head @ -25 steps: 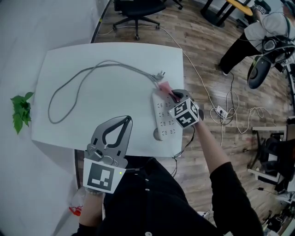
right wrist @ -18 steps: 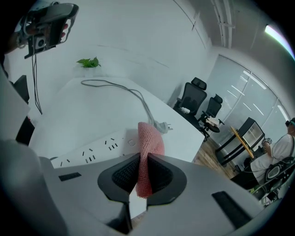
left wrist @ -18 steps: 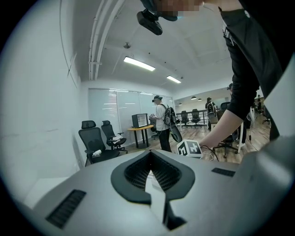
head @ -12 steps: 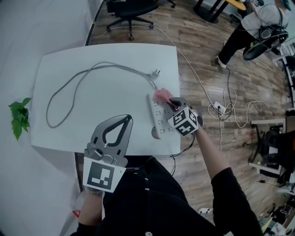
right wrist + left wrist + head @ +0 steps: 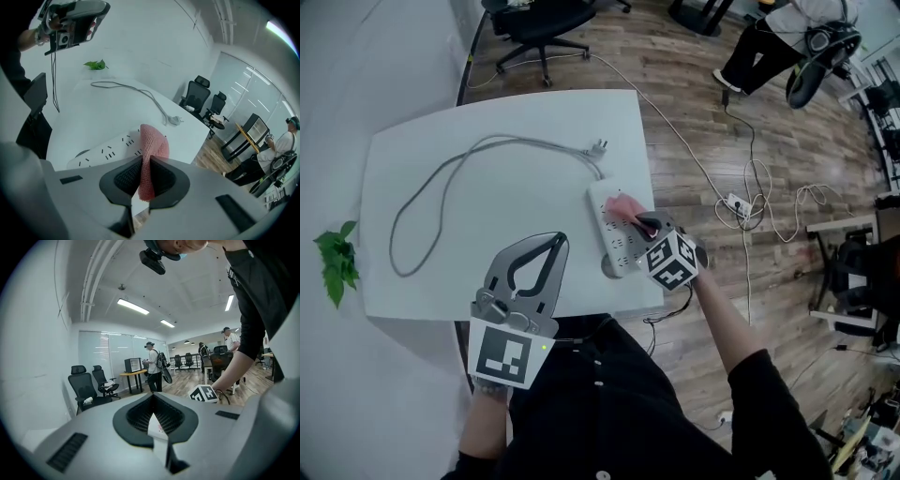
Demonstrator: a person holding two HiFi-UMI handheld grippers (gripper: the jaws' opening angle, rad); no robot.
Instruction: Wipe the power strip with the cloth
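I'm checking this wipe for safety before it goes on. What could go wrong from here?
1. The power strip lies near the right edge of the table, and the left gripper is held away from it, so a wiping push could slide it off.
2. The right gripper pinches a small wad of cloth; its tips might scrape the sockets.
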